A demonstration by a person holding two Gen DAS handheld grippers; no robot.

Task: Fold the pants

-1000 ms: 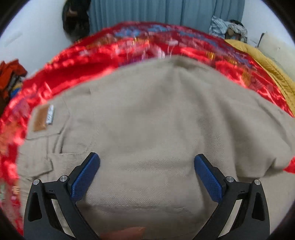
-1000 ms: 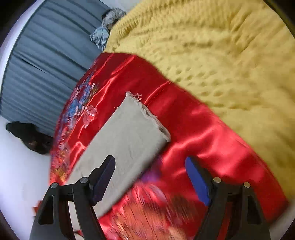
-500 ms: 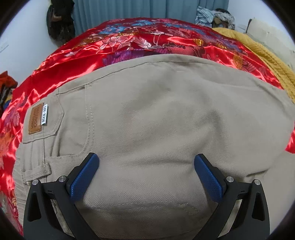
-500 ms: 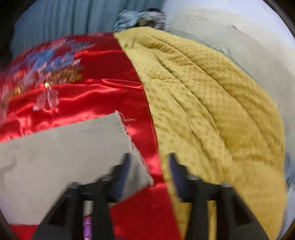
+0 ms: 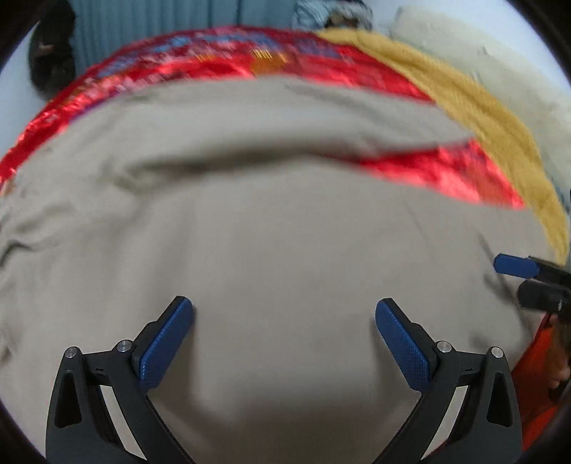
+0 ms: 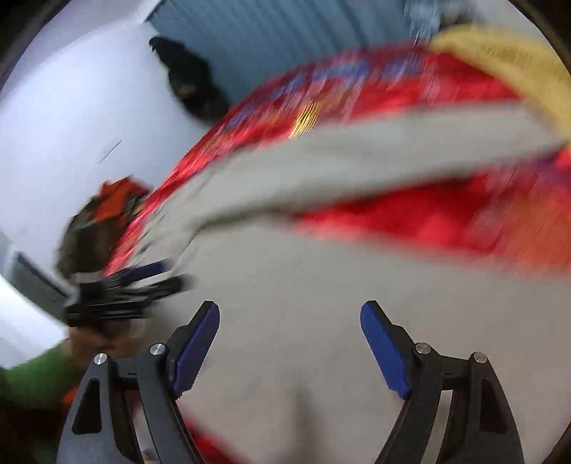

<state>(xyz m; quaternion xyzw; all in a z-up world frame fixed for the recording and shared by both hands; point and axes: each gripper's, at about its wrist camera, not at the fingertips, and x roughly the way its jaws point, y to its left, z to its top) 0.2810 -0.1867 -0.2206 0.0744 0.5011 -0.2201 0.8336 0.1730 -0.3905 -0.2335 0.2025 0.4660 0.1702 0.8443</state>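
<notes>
Beige pants [image 5: 285, 221] lie spread on a red satin cover and fill most of the left wrist view. One leg [image 5: 285, 117] runs across the far side. My left gripper [image 5: 284, 310] hovers over the near cloth, open, with nothing pinched. My right gripper [image 6: 289, 308] is also over the beige pants [image 6: 321, 271]. Its jaws are opening and only flat cloth lies below them. This view is motion-blurred. Each gripper shows in the other's view: the right gripper [image 5: 514, 266] at the right edge, the left gripper [image 6: 135, 285] at the left.
A red satin cover [image 5: 446, 167] lies under the pants, with a yellow blanket [image 5: 481, 117] along its right side. Behind are a blue-grey curtain [image 5: 160, 21] and a dark bundle [image 5: 50, 60]. An orange heap [image 6: 114, 200] and a green sleeve [image 6: 32, 374] sit left.
The left gripper slid from the waist and label over to the legs. The right gripper swung from the leg hem by the yellow blanket to over the pants, and its jaws spread wider.
</notes>
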